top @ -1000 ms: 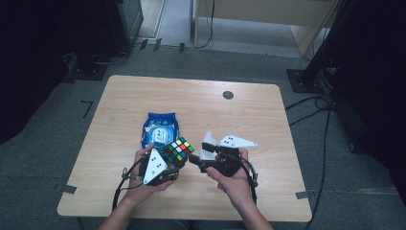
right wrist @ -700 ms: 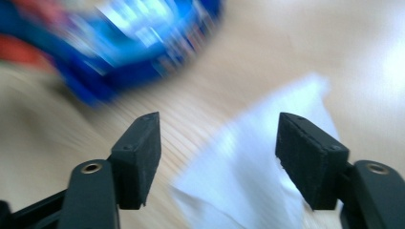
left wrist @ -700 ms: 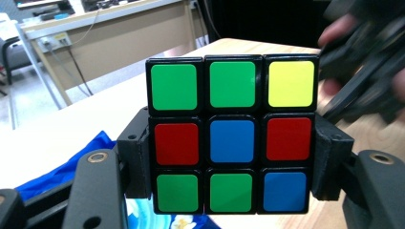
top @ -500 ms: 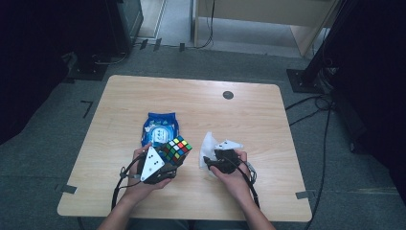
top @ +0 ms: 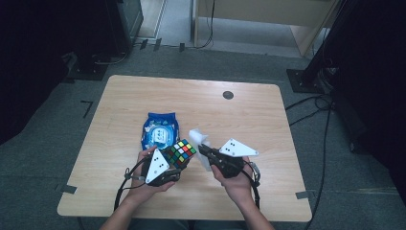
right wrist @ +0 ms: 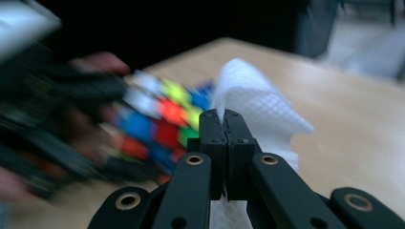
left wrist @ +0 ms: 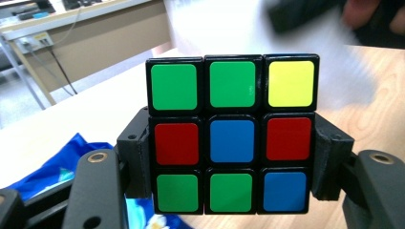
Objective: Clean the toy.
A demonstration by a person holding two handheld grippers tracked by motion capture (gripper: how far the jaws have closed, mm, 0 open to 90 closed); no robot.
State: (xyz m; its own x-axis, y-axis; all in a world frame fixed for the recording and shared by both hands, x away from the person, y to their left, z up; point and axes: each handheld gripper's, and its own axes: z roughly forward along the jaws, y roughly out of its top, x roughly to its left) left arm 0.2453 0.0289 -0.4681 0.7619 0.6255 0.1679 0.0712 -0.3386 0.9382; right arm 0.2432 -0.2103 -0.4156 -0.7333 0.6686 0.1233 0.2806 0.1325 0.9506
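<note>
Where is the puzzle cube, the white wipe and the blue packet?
puzzle cube (left wrist: pixel 232 141): left gripper view, blue centre square.
white wipe (right wrist: pixel 253 102): right gripper view, its bulging fold.
blue packet (top: pixel 159 130): high view, its printed front.

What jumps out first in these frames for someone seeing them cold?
The bright puzzle cube clamped between the left gripper pads, held above the table's near edge. Right beside it, the right gripper has its jaws shut on a white wipe, having just been closing on it. Behind the cube, a blue packet lies flat on the wood.
</note>
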